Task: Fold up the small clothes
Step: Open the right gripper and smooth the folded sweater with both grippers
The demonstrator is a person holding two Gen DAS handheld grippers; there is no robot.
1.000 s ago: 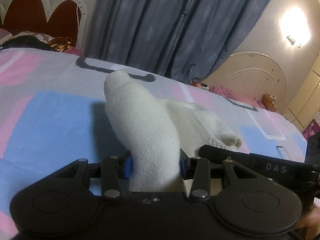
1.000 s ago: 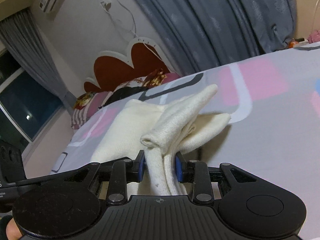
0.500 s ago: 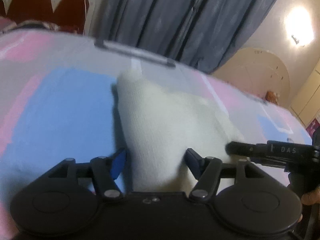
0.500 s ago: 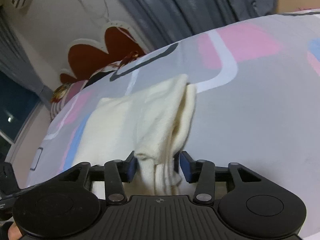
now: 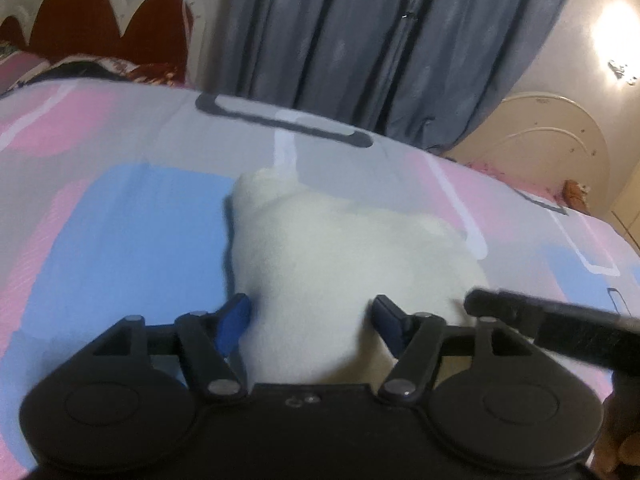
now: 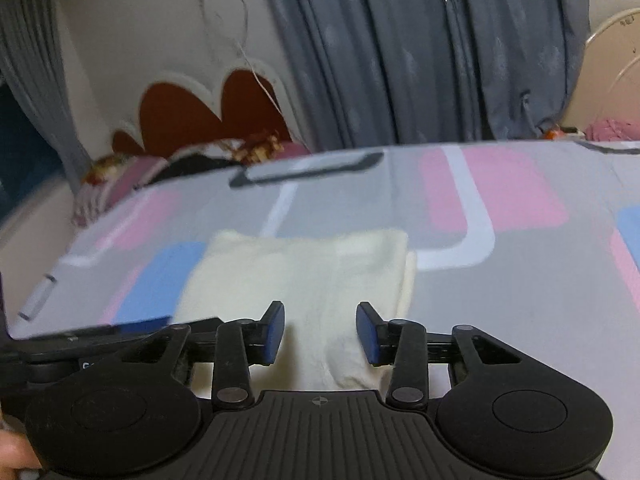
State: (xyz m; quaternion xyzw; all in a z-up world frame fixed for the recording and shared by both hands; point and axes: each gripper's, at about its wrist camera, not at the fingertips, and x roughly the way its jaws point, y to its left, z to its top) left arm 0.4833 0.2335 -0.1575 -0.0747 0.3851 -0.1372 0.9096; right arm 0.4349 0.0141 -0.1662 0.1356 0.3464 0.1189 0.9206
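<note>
A small cream-white knit garment (image 5: 340,248) lies folded and flat on the bed. In the left wrist view its near edge sits between the blue pads of my left gripper (image 5: 310,316); the jaws are opening and do not press on it. The right wrist view shows the same garment (image 6: 304,272) as a flat rectangle. Its near end lies between the pads of my right gripper (image 6: 320,328). Those jaws are closing a little, with a gap on each side of the cloth. Each gripper shows at the edge of the other's view, the right one (image 5: 560,320) and the left one (image 6: 80,344).
The bed sheet (image 5: 120,220) is grey with pink, blue and white blocks and spreads all around the garment. Pillows (image 6: 180,164) and a red scalloped headboard (image 5: 100,40) stand at the far end. Blue-grey curtains (image 5: 360,40) hang behind. A person's fingers (image 6: 16,456) show bottom left.
Both grippers held the garment pinched and raised; their jaws have since spread and let it go. The cloth has dropped flat onto the bed, and both hands have sunk a little.
</note>
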